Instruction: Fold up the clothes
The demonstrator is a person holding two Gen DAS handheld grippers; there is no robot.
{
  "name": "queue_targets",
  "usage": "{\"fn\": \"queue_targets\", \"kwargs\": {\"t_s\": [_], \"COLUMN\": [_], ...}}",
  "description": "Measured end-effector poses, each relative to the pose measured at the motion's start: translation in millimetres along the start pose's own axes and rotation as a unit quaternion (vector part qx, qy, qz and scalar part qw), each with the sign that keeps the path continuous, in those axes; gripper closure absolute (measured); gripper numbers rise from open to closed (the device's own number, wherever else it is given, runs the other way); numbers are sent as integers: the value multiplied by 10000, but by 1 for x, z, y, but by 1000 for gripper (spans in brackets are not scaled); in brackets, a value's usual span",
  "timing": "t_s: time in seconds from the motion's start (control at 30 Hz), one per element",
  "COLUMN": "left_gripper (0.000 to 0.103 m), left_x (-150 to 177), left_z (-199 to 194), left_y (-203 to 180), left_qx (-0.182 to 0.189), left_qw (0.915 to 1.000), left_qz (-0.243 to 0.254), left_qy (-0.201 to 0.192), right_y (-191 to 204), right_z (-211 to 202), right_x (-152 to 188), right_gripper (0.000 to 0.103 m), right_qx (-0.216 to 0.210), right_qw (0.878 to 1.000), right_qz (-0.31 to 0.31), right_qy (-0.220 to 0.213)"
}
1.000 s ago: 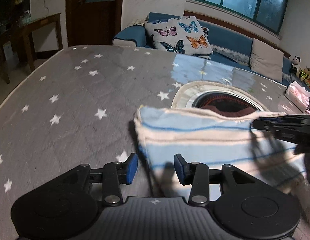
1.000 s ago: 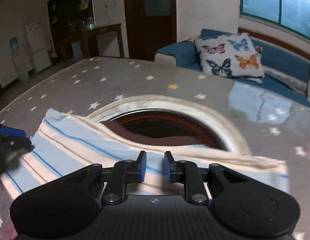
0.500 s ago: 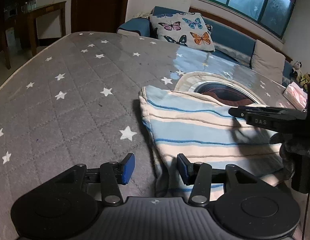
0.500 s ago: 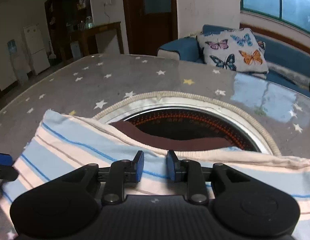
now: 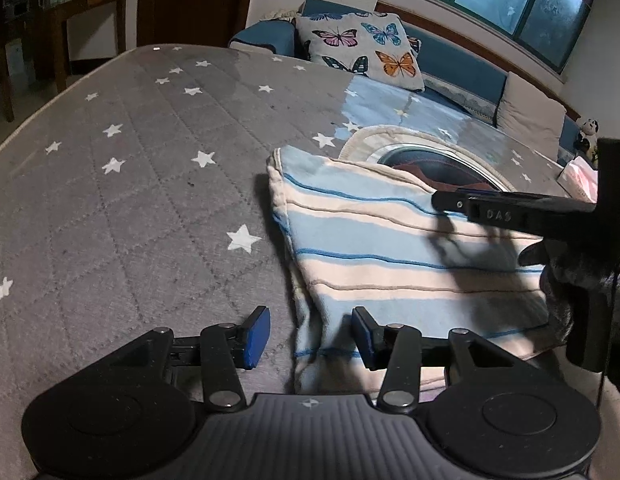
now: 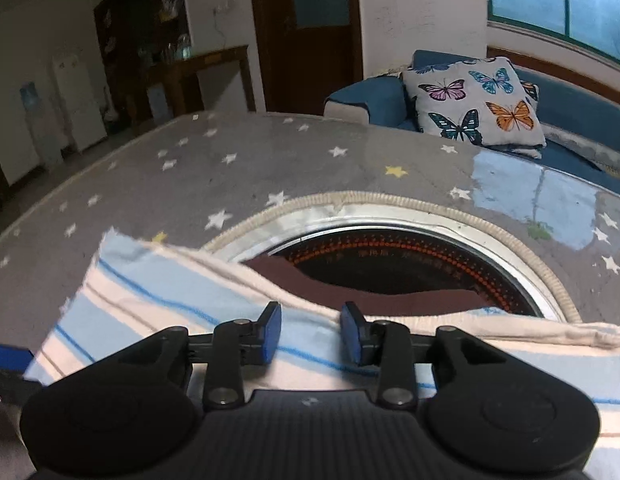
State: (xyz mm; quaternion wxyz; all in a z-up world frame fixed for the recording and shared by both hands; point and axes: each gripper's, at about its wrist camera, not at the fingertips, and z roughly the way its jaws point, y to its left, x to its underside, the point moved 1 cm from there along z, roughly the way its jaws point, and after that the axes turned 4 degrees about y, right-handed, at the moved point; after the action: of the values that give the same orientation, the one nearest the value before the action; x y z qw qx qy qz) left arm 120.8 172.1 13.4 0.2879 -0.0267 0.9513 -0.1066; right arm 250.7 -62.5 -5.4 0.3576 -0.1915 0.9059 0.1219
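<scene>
A folded blue-and-cream striped cloth (image 5: 390, 248) lies flat on the grey star-patterned table, partly over a round inset. It also shows in the right wrist view (image 6: 158, 304). My left gripper (image 5: 310, 336) is open and empty, its fingers astride the cloth's near left corner. My right gripper (image 6: 310, 332) is open and empty just above the cloth's far edge. The right gripper shows in the left wrist view (image 5: 510, 208) as a black bar over the cloth's right side.
The round inset (image 6: 410, 256) with a metal rim and a dark brown cloth inside sits behind the striped cloth. A blue sofa with a butterfly cushion (image 5: 362, 52) stands beyond the table. A pink tissue pack (image 5: 578, 172) lies at the far right.
Both grippers have opened wider and drawn back a little from the cloth. The cloth now lies flat on the table, released.
</scene>
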Motion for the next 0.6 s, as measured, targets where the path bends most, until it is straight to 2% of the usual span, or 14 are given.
{"fn": "queue_targets", "kwargs": {"t_s": [0.3,0.37,0.43,0.6], "left_gripper": [58,81,86,90], "left_x": [6,7,6,3], "left_z": [-5,-5,-6,-19], "left_y": [-3,-2,-1,-10], "left_qx": [0,122,258,287], "left_qw": [9999,9996,9990,9990], "left_qz": [-130,-205,-349,-318], "left_qy": [103,131,140,-83], "right_y": [17,21,25,35], "right_z": [-29,-36,-44,-54], "right_x": [-5,-7,-9,-22], "right_gripper": [68,67,65,59], "right_qx": [-334,-485,-665,-1169], "right_qw": [9990,9984,9973,9926], "right_qz": [-282,-294,-295,-168], "right_qy": [40,70,113,280]}}
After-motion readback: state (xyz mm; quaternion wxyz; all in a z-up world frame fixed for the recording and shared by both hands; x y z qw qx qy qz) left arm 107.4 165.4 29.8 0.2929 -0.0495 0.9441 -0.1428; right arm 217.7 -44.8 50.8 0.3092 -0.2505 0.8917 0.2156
